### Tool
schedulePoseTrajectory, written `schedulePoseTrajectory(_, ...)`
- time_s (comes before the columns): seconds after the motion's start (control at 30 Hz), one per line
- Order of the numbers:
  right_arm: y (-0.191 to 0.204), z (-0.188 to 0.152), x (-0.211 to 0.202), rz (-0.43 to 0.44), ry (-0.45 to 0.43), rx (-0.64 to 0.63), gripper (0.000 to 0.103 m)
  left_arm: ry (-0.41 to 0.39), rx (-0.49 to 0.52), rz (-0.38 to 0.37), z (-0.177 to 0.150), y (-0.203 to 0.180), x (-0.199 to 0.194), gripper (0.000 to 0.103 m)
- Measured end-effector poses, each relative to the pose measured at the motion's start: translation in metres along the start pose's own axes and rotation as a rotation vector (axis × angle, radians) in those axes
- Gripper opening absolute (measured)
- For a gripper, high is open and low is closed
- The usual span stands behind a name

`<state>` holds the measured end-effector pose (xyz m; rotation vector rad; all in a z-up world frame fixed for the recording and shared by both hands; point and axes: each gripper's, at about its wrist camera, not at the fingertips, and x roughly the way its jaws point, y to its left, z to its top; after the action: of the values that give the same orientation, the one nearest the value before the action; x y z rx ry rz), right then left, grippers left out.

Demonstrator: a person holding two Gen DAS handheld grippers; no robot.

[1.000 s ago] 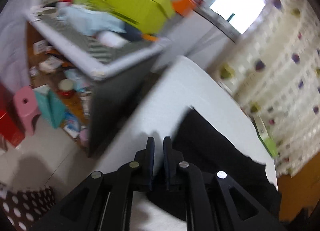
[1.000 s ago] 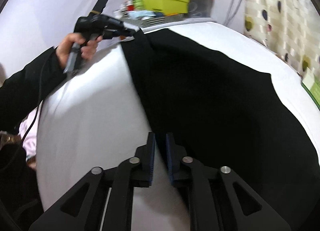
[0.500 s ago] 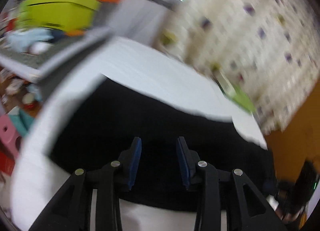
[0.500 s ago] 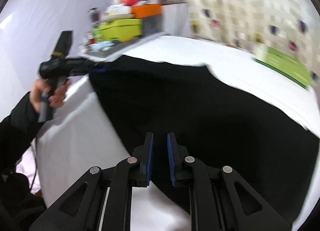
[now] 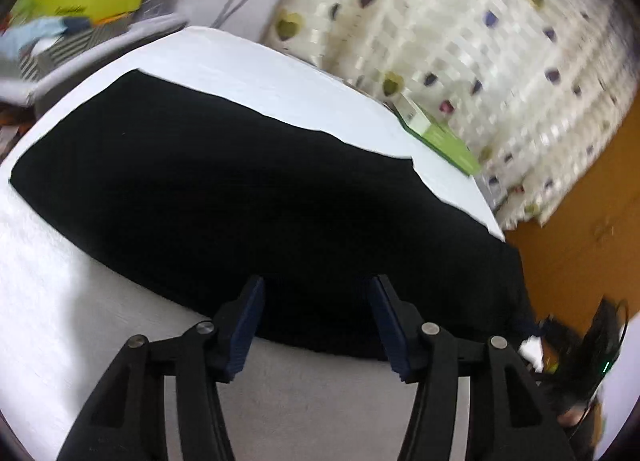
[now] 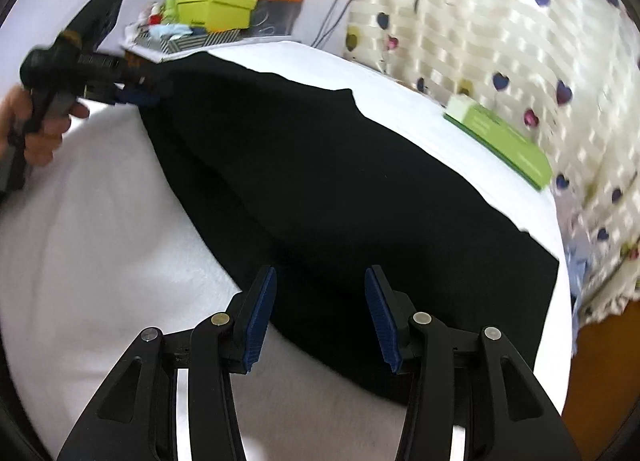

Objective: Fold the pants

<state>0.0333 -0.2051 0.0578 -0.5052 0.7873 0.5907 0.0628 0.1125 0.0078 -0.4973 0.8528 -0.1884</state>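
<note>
Black pants (image 5: pixel 260 189) lie spread flat across a white table (image 5: pixel 60 293), one long edge toward me. My left gripper (image 5: pixel 316 321) hovers open over the near edge of the cloth, with nothing between its blue pads (image 5: pixel 246 325). In the right wrist view the pants (image 6: pixel 320 181) run from near right to far left. My right gripper (image 6: pixel 320 313) is open above their near end, holding nothing. A hand (image 6: pixel 36 133) holds the left gripper (image 6: pixel 138 95) at the far left corner of the pants.
A flat green box (image 5: pixel 440 133) lies on the table's far right edge, by a heart-patterned curtain (image 6: pixel 520 41). A cluttered shelf with a lime box (image 6: pixel 216 9) and an orange box stands beyond the far end. The table drops off at the right.
Both grippers were shut on the pants' edge a second ago and now stand open. The left opened first and swung right to face the cloth; the right opened in the last half second.
</note>
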Motion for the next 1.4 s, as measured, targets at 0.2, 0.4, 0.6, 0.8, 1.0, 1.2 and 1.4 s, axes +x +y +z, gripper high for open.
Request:
schedulePoseTrajectory(0.2,-0.003,0.001,0.004,0.037,0.004,-0.011,0.009,-0.031,-0.196,0.009,0.006,0.010,0.008,0.058)
schedulePoseTrajectory(0.4,0.003,-0.004,-0.020,0.026,-0.046,-0.020,0.002,-0.034,-0.257,0.114,0.009,0.015,0.016,0.006)
schedulePoseTrajectory(0.6,0.003,-0.027,-0.023,0.067,0.019,0.029,0.001,-0.064,-0.173,0.115,-0.018,0.006,-0.002,0.006)
schedulePoseTrajectory(0.8,-0.039,-0.048,-0.068,0.050,-0.107,0.262,0.024,-0.047,-0.120,0.100,-0.020,0.007,-0.011,0.008)
schedulePoseTrajectory(1.0,-0.076,-0.076,-0.077,-0.165,-0.057,0.311,0.049,-0.051,-0.086,0.078,-0.026,-0.002,-0.029,0.008)
schedulePoseTrajectory(1.2,-0.074,-0.063,-0.051,-0.242,0.033,0.095,0.049,-0.048,0.043,0.074,-0.017,-0.039,-0.020,0.008)
schedulePoseTrajectory(1.4,-0.076,-0.063,-0.024,-0.190,0.104,0.000,0.046,-0.034,0.105,0.104,-0.010,-0.055,-0.008,0.008)
